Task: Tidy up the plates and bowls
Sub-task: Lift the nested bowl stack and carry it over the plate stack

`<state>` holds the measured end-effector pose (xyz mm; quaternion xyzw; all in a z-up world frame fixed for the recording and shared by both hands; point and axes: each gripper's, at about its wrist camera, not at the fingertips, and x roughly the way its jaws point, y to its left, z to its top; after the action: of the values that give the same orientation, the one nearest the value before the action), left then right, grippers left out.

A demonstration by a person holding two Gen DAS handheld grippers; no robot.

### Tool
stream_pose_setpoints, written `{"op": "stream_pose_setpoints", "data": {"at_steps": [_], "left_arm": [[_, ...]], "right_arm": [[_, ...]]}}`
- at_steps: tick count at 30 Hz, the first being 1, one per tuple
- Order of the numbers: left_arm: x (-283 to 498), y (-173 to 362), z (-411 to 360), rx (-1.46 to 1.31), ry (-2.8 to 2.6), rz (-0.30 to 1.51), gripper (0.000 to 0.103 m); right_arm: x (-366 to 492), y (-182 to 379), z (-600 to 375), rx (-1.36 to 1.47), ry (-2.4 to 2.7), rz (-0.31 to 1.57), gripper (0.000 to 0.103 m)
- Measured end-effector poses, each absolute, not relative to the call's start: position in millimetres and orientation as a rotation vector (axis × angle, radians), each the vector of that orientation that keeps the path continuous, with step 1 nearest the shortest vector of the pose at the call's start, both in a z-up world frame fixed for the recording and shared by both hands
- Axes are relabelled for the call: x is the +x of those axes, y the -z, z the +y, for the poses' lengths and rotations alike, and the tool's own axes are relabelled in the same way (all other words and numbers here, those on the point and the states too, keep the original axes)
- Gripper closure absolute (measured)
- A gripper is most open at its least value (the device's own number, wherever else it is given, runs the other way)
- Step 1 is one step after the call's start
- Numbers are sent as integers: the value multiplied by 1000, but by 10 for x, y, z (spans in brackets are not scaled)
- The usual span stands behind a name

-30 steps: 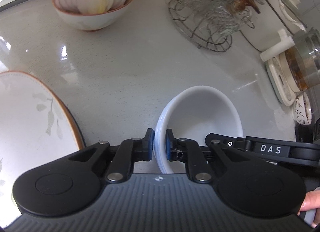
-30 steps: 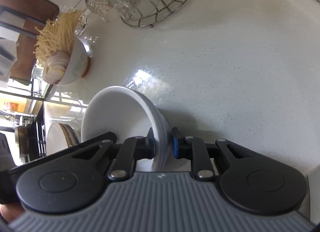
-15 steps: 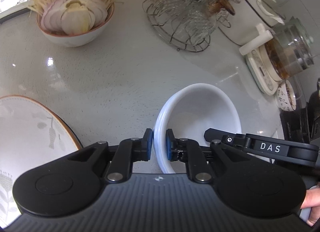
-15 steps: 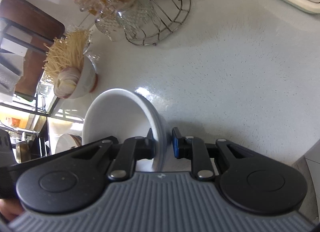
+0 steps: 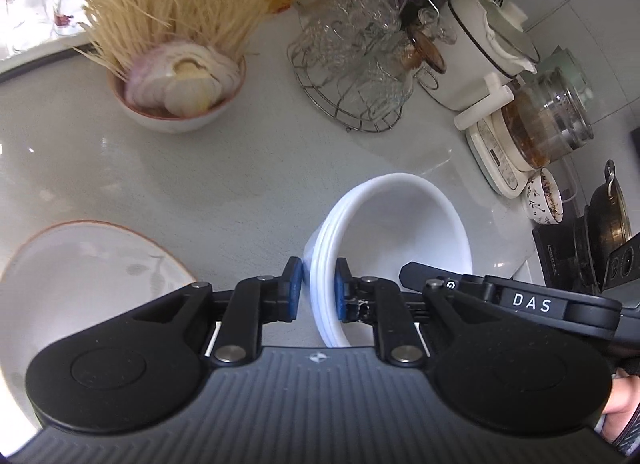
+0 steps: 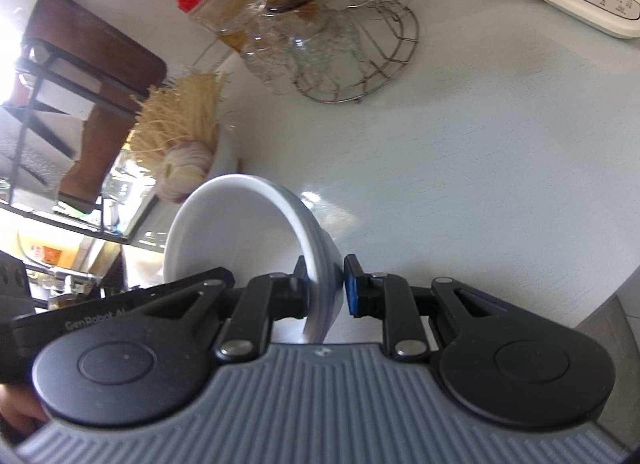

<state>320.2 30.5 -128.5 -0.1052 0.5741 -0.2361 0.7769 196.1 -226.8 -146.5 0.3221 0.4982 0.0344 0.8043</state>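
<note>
right gripper point(image 6: 326, 284) apparently gripping white bowl point(image 6: 240, 232)

Each view sits just behind its own tongs, looking forward and steeply down along the two fingers at the pale countertop point(image 5: 240, 168); the left wrist view rides the left gripper point(image 5: 316, 296), close above the stacked white bowls point(image 5: 400, 232) held at its tips; the right wrist view rides the right gripper point(image 6: 326, 284), equally near; both share the bowls, the noodle bowl point(image 5: 176, 88) and wire glass rack point(image 5: 352, 76) beyond the tips, and the opposite tongs.
</note>
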Motion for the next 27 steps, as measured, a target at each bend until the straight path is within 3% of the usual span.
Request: {"op": "stream_pose_setpoints", "data": {"at_steps": [27], "left_arm": [[2858,1007,1554,-325,343,1178,84]], "right_arm": [[2098,1307,-1233,589,-284,1100,83]]}}
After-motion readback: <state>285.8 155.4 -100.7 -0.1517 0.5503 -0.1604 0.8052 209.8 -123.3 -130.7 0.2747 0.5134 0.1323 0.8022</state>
